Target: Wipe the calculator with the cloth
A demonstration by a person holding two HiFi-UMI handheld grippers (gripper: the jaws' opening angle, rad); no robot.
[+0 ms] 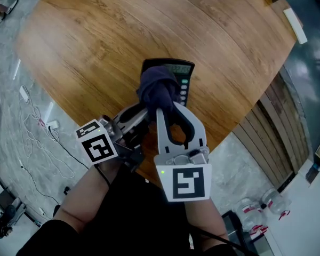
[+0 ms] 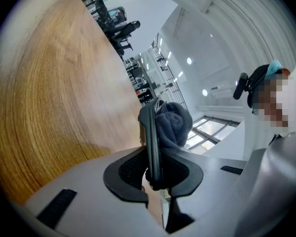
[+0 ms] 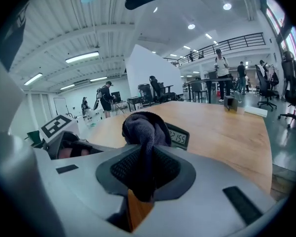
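A black calculator (image 1: 177,74) is held up over the round wooden table (image 1: 122,41), its near edge pinched by my left gripper (image 1: 142,112). In the left gripper view the calculator (image 2: 150,137) stands edge-on between the jaws. My right gripper (image 1: 168,110) is shut on a bunched dark blue cloth (image 1: 157,89) that lies on the calculator's face and hides much of it. In the right gripper view the cloth (image 3: 144,130) fills the jaws, with the calculator's lit display (image 3: 177,138) showing just behind it.
The table's curved edge (image 1: 218,137) runs just under both grippers. White cables (image 1: 37,121) lie on the grey floor at left, plastic bottles (image 1: 266,207) at lower right. A small box and a white object (image 3: 256,111) sit far across the table. People stand in the background.
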